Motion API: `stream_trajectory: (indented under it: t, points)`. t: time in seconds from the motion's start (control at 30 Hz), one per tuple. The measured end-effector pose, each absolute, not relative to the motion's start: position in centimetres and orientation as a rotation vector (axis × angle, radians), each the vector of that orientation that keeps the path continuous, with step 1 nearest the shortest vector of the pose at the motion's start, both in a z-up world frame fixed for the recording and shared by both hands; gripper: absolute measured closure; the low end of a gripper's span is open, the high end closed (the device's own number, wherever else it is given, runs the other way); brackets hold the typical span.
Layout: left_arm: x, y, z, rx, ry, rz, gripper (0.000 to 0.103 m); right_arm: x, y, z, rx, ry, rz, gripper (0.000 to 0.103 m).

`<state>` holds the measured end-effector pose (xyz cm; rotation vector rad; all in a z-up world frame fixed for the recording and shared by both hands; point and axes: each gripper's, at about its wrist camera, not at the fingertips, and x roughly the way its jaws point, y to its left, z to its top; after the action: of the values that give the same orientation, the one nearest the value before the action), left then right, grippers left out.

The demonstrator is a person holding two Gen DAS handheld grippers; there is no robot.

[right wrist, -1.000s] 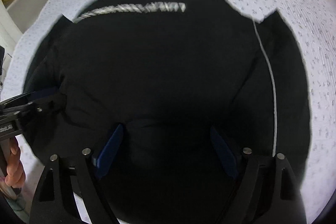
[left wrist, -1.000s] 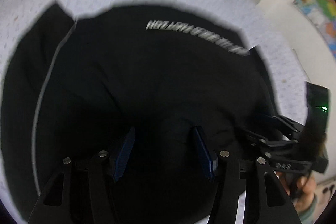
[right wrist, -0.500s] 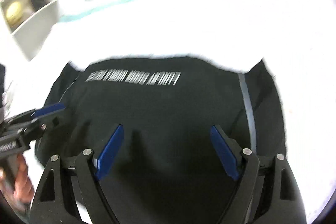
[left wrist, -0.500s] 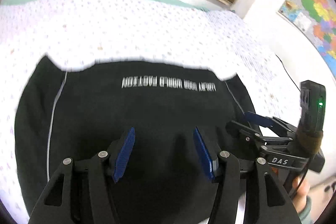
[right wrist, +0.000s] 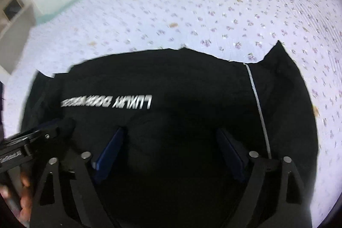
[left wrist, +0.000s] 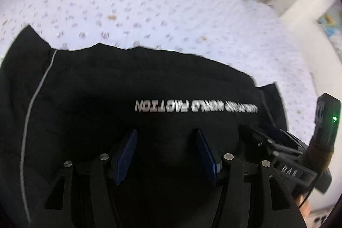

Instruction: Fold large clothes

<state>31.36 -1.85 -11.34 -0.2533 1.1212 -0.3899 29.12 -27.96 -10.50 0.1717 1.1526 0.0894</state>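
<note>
Bed: I am looking at a flowered sheet (right wrist: 213,10).
Garment: black top (left wrist: 106,110) is lying flat, under both tools.
Left gripper (left wrist: 166,155): jaws are gaping, empty.
Right gripper (right wrist: 171,153): jaws are gaping, empty.
Risk: I may be pinching one layer only, skewing the fold.

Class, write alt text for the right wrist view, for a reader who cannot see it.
A black garment with silver lettering and a thin white stripe lies on a floral bedspread. The right gripper hangs open above it, and the left gripper enters at the left edge.
</note>
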Motion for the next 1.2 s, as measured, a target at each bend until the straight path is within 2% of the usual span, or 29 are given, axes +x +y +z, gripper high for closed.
stream_trajectory:
  t: [0.17, 0.27, 0.4, 0.57, 0.7, 0.9, 1.2]
  points:
    - [24.1, 1.4, -8.3, -0.295, 0.992, -0.468, 0.044, 22.0, -29.0, -6.4, 0.185, 1.097, 0.163, 0.014]
    - [20.7, 2.1, -9.3, -0.256, 1.001, -0.410, 0.044, 19.0, -28.3, -7.1, 0.170, 1.127, 0.187, 0.014]
    - [20.6, 2.0, -12.1, -0.240, 1.050, -0.377, 0.044, 18.3, -26.2, -10.9, 0.038, 1.177, 0.139, 0.012]
    - [21.6, 3.5, -13.8, -0.326, 1.062, -0.392, 0.043, 17.7, -25.6, -11.7, 0.008, 1.074, 0.098, 0.009]
    - [21.5, 3.5, -14.3, -0.283, 1.037, -0.386, 0.043, 15.3, -25.5, -12.1, 0.001, 0.917, 0.097, 0.008]
    - [19.3, 3.6, -12.2, -0.233, 0.960, -0.403, 0.043, 14.3, -26.6, -10.9, 0.072, 0.925, 0.100, 0.008]
    - [11.3, 4.0, -9.1, -0.180, 0.856, -0.473, 0.042, 10.3, -26.1, -8.1, 0.131, 0.918, 0.090, 0.008]
